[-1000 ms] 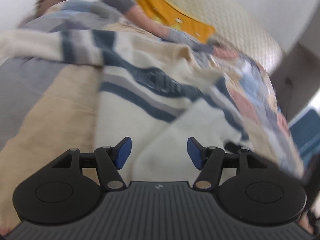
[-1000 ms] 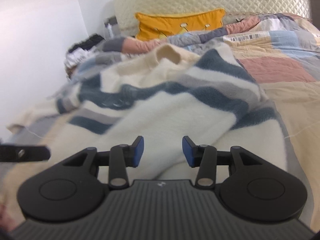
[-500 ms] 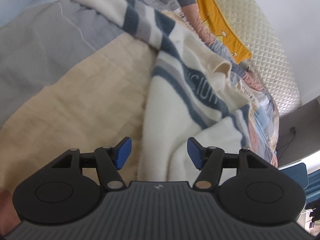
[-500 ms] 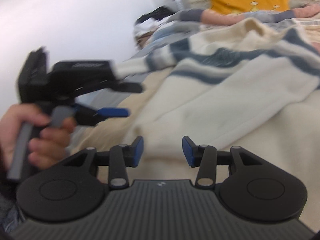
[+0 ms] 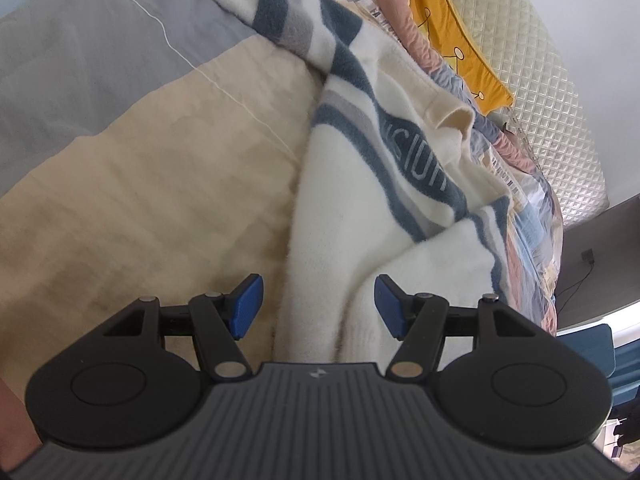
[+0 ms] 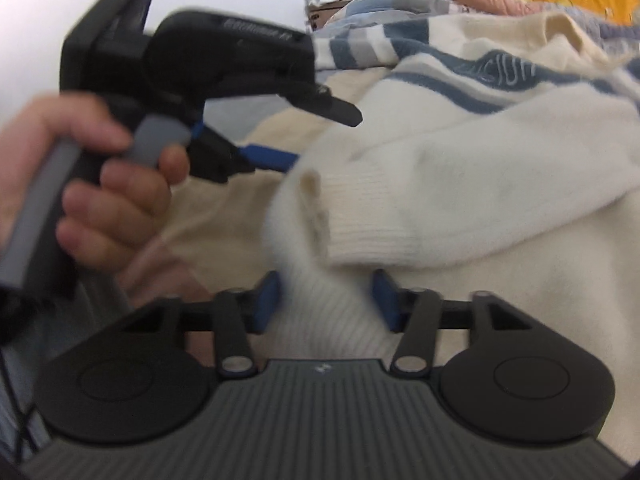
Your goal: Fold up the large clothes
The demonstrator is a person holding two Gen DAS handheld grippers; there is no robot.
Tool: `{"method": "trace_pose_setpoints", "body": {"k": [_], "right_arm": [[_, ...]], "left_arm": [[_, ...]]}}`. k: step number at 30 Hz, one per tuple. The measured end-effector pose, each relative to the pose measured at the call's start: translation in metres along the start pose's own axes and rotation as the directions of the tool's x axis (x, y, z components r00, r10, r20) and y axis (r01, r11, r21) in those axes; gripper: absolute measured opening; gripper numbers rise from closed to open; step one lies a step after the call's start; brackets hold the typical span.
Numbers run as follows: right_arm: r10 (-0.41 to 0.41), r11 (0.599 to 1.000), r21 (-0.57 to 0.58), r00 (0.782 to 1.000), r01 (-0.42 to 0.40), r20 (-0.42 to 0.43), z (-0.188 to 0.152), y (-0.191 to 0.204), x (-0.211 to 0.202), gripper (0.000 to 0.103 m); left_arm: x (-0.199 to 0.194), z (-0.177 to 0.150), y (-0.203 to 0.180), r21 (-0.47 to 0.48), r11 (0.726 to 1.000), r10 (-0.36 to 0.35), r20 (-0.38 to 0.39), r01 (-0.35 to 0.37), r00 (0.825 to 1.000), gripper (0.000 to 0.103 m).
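The left hand-held gripper [image 5: 316, 306] has dropped toward the bed [image 5: 160, 184] and now sits open over the sweater's [image 5: 360, 208] near edge, pads clear of the knit. The sweater lies spread and rumpled on the bed, collar toward the yellow pillow [image 5: 452, 36]. Right of it, the right hand-held gripper [image 6: 326, 300] has swung in beside the left; its jaws have just been closing with the hem between them, but blur hides whether they grip. Likely both are about to lift the hem for a fold.
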State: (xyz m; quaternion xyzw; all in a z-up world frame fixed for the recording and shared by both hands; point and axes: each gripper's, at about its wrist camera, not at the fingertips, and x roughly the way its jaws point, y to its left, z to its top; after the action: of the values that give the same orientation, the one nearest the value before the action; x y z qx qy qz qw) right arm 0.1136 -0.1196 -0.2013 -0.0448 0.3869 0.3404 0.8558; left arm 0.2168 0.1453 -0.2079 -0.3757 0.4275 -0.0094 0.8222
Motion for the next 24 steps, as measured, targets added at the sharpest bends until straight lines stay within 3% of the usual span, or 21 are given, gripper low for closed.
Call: {"method": "trace_pose_setpoints", "body": {"k": [1,2,4,7,11,14,16,20,23,24], "right_arm": [[-0.02,1.0,-0.016,1.0,0.02,-0.001,0.0,0.001,0.0,0.019],[-0.028,1.0,-0.012,1.0,0.028,0.003,0.001,-0.001,-0.002,0.015],[-0.015,0.999,0.029,1.0,0.015,0.018,0.006,-0.008,-0.009,0.012],[0.042,0.977,0.205,0.996,-0.059,0.083,0.013,-0.037,-0.023,0.011],[0.106,0.868,0.469,0.983,-0.164,0.148,0.008,-0.086,-0.029,0.011],[0.112,0.777,0.598,0.978,-0.195,0.174,-0.001,-0.111,-0.026,0.011],[0.117,0.742,0.638,0.977,-0.206,0.179,-0.005,-0.117,-0.024,0.01],[0.119,0.737,0.64,0.974,-0.217,0.194,-0.005,-0.115,-0.026,0.01],[0.126,0.728,0.646,0.97,-0.231,0.206,-0.005,-0.116,-0.028,0.011],[0.133,0.721,0.65,0.969,-0.24,0.21,-0.005,-0.116,-0.029,0.011]], "left_arm": [[-0.001,0.0,0.0,0.004,1.0,-0.009,0.002,0.009,1.0,0.067],[-0.002,-0.001,-0.002,0.015,1.0,-0.024,0.009,0.024,1.0,0.067],[-0.005,-0.001,-0.008,0.042,0.997,-0.059,0.019,0.059,0.998,0.067],[-0.004,-0.004,-0.015,0.061,0.991,-0.119,0.004,0.118,0.993,0.067],[0.007,-0.013,-0.019,0.033,0.98,-0.194,-0.058,0.196,0.979,0.067],[0.015,-0.019,-0.019,0.002,0.982,-0.189,-0.086,0.19,0.978,0.067],[0.014,-0.019,-0.017,-0.012,0.984,-0.178,-0.073,0.177,0.981,0.068],[0.003,-0.016,-0.01,-0.053,0.985,-0.168,-0.029,0.166,0.985,0.068],[-0.001,-0.017,-0.005,-0.11,0.981,-0.163,-0.04,0.158,0.986,0.068],[0.001,-0.019,-0.001,-0.143,0.978,-0.158,-0.051,0.149,0.986,0.073]]}}
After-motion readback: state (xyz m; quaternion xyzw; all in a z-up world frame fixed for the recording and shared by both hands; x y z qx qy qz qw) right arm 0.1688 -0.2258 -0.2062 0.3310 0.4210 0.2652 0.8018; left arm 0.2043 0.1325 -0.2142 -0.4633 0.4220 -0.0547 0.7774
